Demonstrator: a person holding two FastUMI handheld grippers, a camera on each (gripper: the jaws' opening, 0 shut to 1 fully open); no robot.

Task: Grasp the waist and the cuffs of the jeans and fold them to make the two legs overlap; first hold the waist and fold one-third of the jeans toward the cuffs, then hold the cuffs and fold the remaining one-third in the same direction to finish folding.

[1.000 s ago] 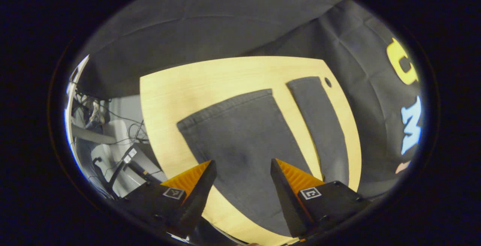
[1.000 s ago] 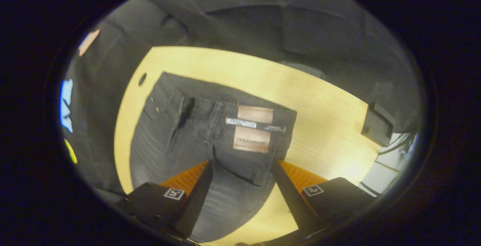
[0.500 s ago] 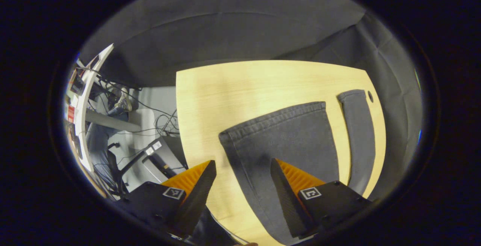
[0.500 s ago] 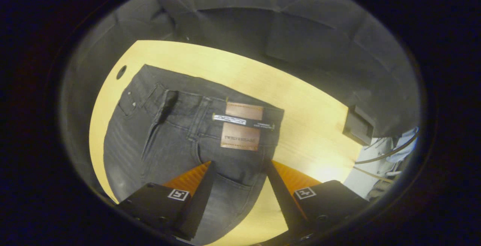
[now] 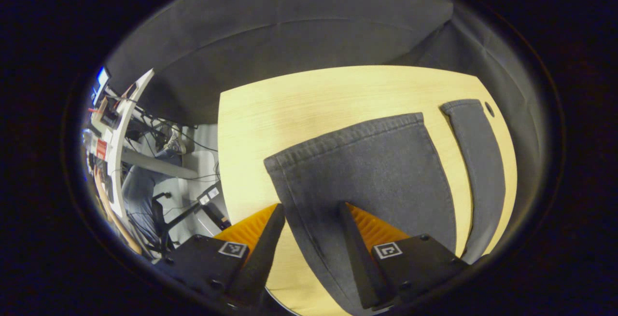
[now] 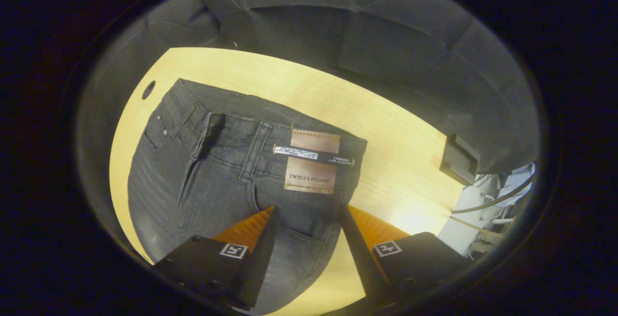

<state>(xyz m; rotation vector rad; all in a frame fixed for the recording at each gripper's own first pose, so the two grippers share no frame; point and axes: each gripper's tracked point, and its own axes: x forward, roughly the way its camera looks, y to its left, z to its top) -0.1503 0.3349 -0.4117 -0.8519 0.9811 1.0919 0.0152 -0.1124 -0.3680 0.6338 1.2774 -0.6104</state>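
Observation:
Dark grey jeans lie flat on a light wooden table (image 5: 299, 108). In the left gripper view the near leg's cuff (image 5: 352, 135) faces away from me and the far leg (image 5: 475, 161) lies apart to the right. My left gripper (image 5: 311, 231) is open, its fingers straddling the near leg's left edge just above the cloth. In the right gripper view the waist (image 6: 270, 128) with a brown leather patch (image 6: 311, 161) lies ahead. My right gripper (image 6: 306, 234) is open over the seat, near the back pocket and the jeans' right edge.
A small black box (image 6: 458, 159) is at the table's right edge in the right gripper view. A round hole (image 5: 489, 109) marks the table's far corner. Left of the table are cables, a chair base and equipment (image 5: 159, 176). Black cloth walls (image 5: 289, 31) surround the table.
The left gripper swung left and then came closer to the near leg's left edge, its gap narrowing a little. The right gripper moved in slightly towards the waist.

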